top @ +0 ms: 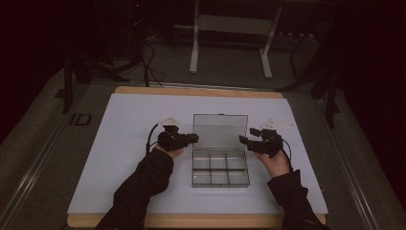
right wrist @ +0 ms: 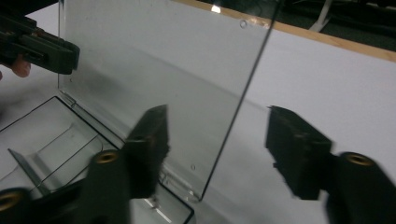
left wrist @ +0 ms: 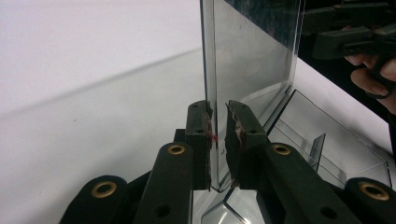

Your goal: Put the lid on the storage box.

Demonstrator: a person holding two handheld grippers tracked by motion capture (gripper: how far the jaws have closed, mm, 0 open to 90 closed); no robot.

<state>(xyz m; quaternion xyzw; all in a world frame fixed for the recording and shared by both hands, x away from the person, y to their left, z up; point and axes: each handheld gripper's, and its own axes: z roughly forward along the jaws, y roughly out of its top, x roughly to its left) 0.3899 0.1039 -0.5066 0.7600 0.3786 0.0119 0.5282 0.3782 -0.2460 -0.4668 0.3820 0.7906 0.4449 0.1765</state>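
Jaws of the left gripper (left wrist: 218, 140) are pinching the upright clear lid (top: 219, 129) at its left edge; the right gripper (right wrist: 215, 149) is straddling its right edge, spread wide. With the box (top: 220, 173) sitting mid-tabletop, a one-sided pull risks twisting the hinge.

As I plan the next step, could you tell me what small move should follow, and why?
Probably shut the right gripper on the lid. It is open astride the upright lid's edge, while the left gripper pinches the opposite edge above the clear box.
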